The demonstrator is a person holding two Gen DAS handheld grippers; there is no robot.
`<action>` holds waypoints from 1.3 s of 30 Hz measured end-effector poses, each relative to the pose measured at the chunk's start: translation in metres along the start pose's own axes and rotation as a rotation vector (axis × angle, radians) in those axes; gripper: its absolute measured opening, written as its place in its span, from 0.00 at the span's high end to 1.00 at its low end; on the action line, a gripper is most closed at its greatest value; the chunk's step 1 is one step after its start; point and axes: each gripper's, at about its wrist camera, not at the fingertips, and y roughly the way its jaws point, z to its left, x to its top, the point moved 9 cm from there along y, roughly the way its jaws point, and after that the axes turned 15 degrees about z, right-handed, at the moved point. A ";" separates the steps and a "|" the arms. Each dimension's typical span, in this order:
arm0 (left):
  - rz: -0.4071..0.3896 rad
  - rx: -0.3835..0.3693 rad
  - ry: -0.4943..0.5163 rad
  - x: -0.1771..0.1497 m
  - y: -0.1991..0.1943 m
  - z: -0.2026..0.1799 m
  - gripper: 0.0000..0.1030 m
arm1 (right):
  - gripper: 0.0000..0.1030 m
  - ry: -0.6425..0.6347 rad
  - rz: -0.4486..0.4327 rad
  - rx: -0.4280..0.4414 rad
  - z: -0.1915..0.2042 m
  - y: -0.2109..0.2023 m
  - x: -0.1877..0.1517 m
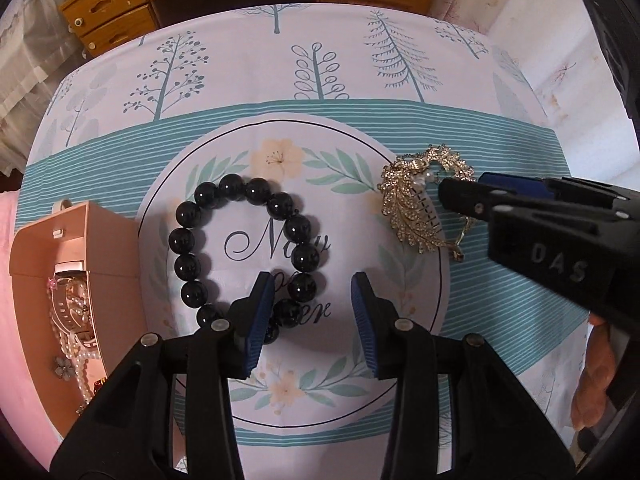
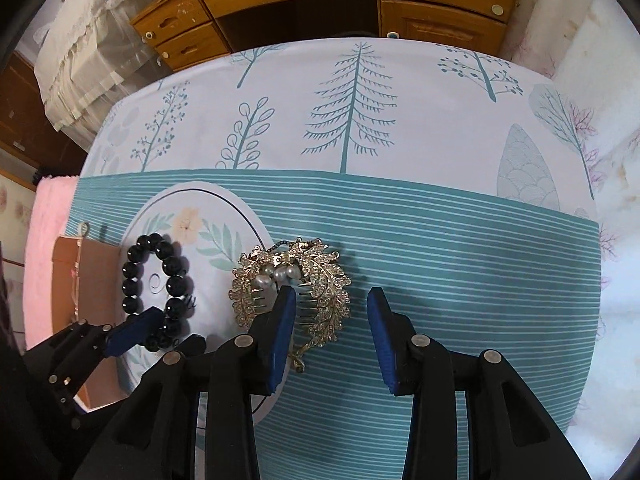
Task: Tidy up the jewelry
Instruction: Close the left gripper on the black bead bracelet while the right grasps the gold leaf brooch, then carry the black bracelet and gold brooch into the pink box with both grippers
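1. Jewelry on the table: a black bead bracelet point(image 1: 244, 256) lies flat in the printed circle of the tablecloth point(image 1: 320, 72); a gold leaf-shaped hair comb point(image 2: 292, 292) lies just right of it, across the circle's edge. A pink box point(image 1: 76, 264) at the left edge already holds pearls and other pieces.
2. Left gripper point(image 1: 314, 320): fingers wide, empty. The left pad sits over the near right part of the bead ring; the right pad is over bare cloth inside the circle.
3. Right gripper point(image 2: 332, 332): fingers wide, empty. The left pad point(image 2: 282, 336) overlaps the comb's teeth; the right pad stands well off to the right over the stripes. Contact with the comb cannot be confirmed.
4. Judgement: the step in hand is a pick-up of each piece for transfer to the box.
5. Comb: shift the right gripper left so both pads straddle the body, then close across the solid spine near the pearls, not on the thin teeth or leaf tips, which could bend or slip.
6. Bracelet: close on one or two beads only and lift straight up; round glossy beads likely roll, so a firm centred pinch is needed.
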 end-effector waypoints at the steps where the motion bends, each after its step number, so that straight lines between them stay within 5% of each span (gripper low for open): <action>1: 0.000 0.001 -0.004 0.000 0.000 0.000 0.65 | 0.63 -0.002 0.000 -0.012 0.002 0.001 0.001; 10: -0.023 -0.023 -0.052 -0.001 -0.003 0.012 0.88 | 0.75 -0.007 -0.023 -0.084 0.005 0.002 0.002; 24: -0.066 -0.078 -0.059 -0.019 -0.034 0.026 0.88 | 0.75 0.017 -0.072 -0.007 -0.006 -0.029 -0.020; 39: -0.216 -0.125 -0.060 -0.053 -0.141 0.053 0.88 | 0.75 -0.052 -0.154 0.000 0.041 -0.100 -0.058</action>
